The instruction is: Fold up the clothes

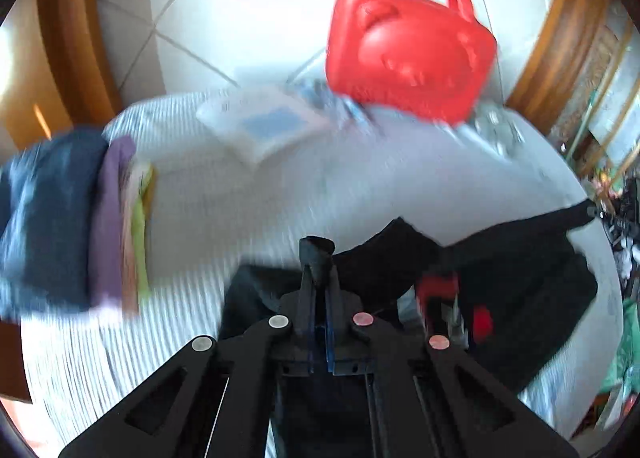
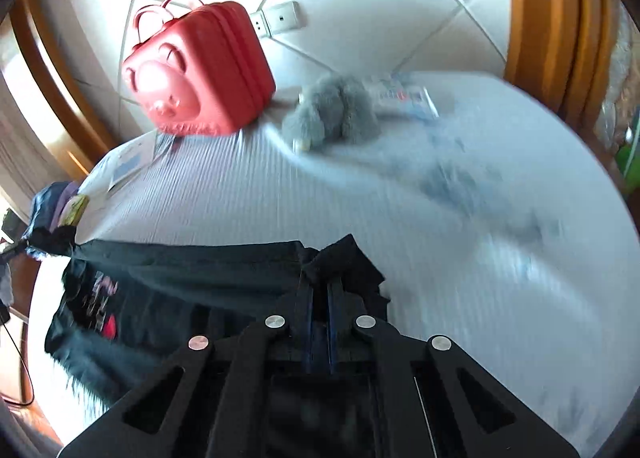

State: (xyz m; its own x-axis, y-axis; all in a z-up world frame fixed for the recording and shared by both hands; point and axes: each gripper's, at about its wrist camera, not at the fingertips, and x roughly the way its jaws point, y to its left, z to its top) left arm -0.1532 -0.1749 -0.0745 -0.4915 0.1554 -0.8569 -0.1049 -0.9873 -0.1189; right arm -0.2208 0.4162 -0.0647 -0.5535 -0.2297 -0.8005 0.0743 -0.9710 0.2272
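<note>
Tongs clamped: left gripper and right gripper each pinch an edge of the black printed cotton garment, stretched between them; keep both level, cloth taut.

Two close, downward-tilted wrist views sharing bed and red case
</note>
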